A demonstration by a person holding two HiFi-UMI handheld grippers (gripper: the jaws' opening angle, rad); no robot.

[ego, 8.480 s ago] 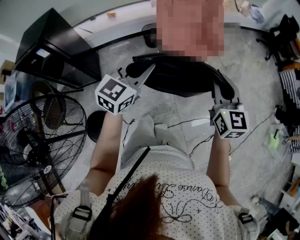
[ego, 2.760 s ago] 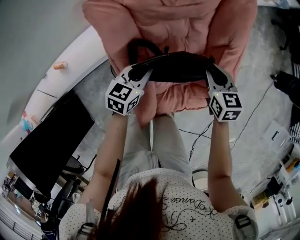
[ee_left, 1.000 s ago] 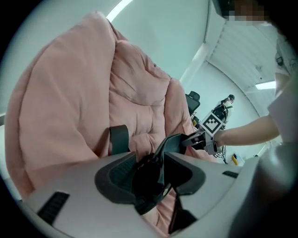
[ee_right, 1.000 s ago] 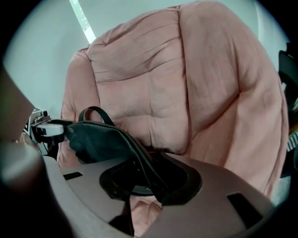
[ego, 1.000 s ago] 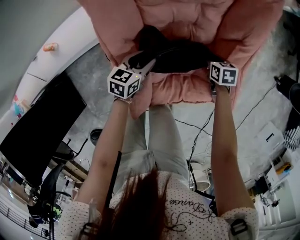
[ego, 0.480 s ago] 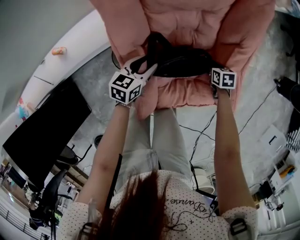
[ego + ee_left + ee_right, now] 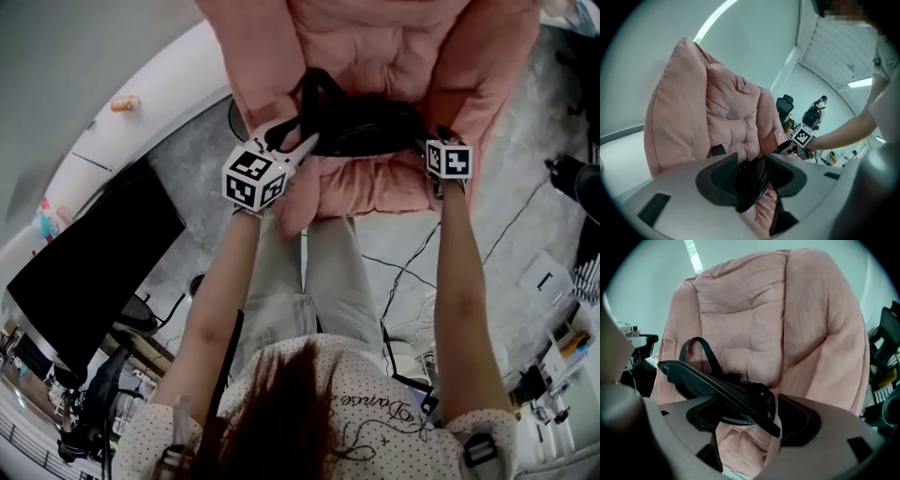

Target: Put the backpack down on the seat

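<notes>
The black backpack (image 7: 361, 127) lies across the cushion of the pink padded seat (image 7: 375, 47), its carry loop standing up. My left gripper (image 7: 298, 141) is at the bag's left end, and in the left gripper view it (image 7: 752, 176) is shut on a fold of the backpack (image 7: 750, 183). My right gripper (image 7: 427, 145) is at the bag's right end. In the right gripper view its jaws (image 7: 754, 418) are opening. The backpack's black edge (image 7: 726, 390) runs between them, with a gap to the right pad (image 7: 801, 420). The seat's back (image 7: 787, 319) rises behind.
A black screen (image 7: 84, 272) and a white curved ledge (image 7: 141, 131) lie to the left of the seat. Cables (image 7: 394, 272) trail over the grey floor below it. Shelves and clutter fill the right edge (image 7: 572, 319). A black office chair (image 7: 888, 343) stands right of the seat.
The backpack was carried over and now rests on the pink cushion. Over the last second both grippers have dropped slightly with it.
</notes>
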